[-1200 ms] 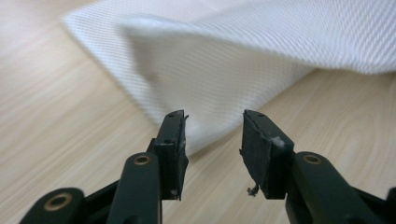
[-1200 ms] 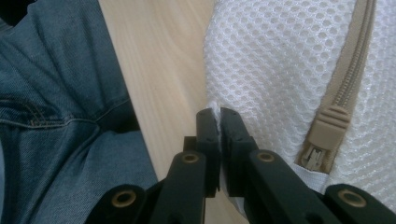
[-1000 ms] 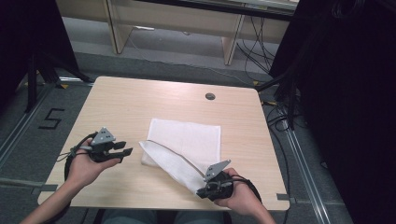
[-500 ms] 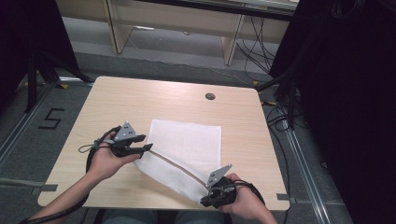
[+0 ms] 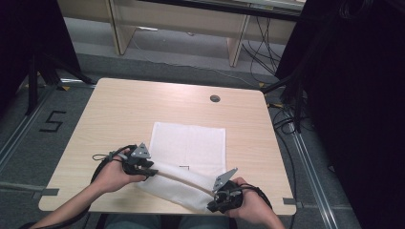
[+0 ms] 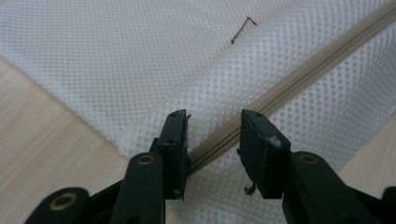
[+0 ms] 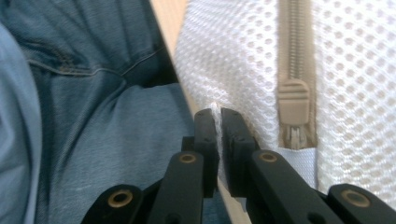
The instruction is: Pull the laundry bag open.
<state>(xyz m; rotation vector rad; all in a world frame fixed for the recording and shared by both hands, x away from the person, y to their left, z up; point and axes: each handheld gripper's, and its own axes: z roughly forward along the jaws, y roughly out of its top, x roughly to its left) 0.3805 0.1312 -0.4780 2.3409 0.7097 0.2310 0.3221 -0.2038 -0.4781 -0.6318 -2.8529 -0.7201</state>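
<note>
Right tool clenched on the near edge of the white mesh bag, pinching fabric just beside the zipper slider. That corner hangs off the near edge of the bench, over my lap.

Left tool released; jaws have just been closing and now straddle the beige zipper at the bag's other end. Pads not pressing on it yet. In the high view, this tool sits at the near-left corner of the bag.

The bag lies flat mid-bench, with its near part lifted into a ridge along the zipper between the two tools.

Risks:
- Left jaws may close off-centre and catch loose mesh, not the zipper tape, so the fabric could bunch or slip out.
- The right grip is a thin pinch at the very edge; pulling the tools apart could strip it free.
- Slack ridge could jam the slider if the bag isn't tensioned first.

No readable brand or label on the bag. There's only a small dark mark on the mesh and a "5" taped on the floor to the left.
</note>
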